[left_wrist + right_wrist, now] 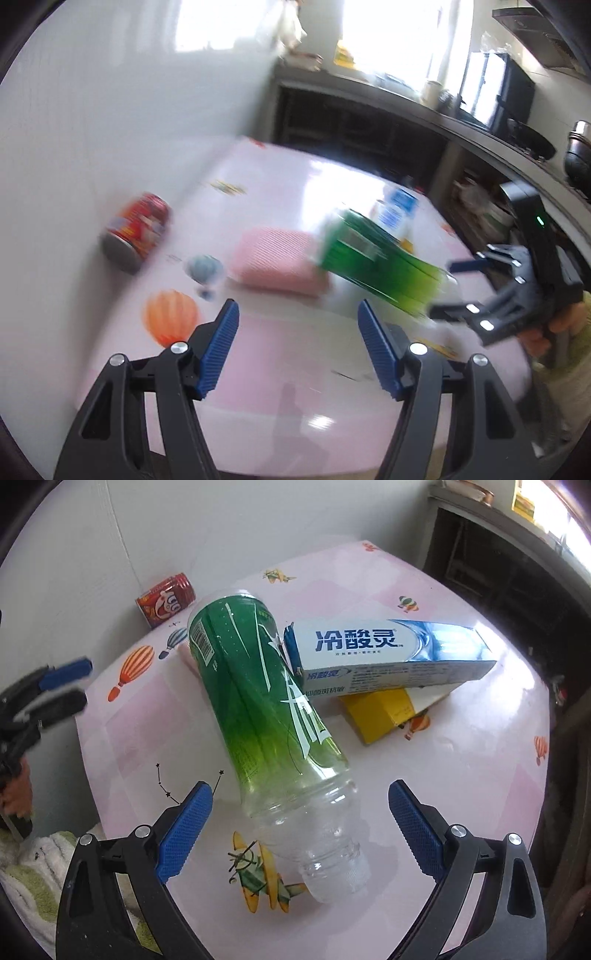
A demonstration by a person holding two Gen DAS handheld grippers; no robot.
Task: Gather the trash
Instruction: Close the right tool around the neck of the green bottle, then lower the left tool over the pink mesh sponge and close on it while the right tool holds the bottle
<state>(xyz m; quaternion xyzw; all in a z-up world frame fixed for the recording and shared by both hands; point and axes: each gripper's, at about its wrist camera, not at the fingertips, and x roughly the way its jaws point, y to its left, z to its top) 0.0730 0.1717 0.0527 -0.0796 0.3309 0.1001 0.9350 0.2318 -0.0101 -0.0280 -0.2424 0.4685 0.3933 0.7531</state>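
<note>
Kitchen counters and a bright window sit behind a pink table [461, 782] printed with balloons and planes. On it lie several pieces of trash: a green bottle [266, 716] on its side, a toothpaste box [388, 653] resting on a yellow box [380, 712], and a red can [166, 600] tipped over by the wall. A pink cloth [277, 262] lies mid-table.

Judging by the layout, the step in hand is the approach to the first pick, nothing collected yet. The right gripper [299, 827] hangs over the bottle with its jaws spread wide and empty; the clear neck and cap end lies between the pads, touching neither. The bottle's far end leans against the toothpaste box.

The left gripper [297, 347] is also open and empty, over bare table near the front edge, the can well off to its left.

Next, the right likely needs to drop lower and close across the bottle's clear shoulder, a slick, round surface, so a centred squeeze matters. No bin shows in either view.
</note>
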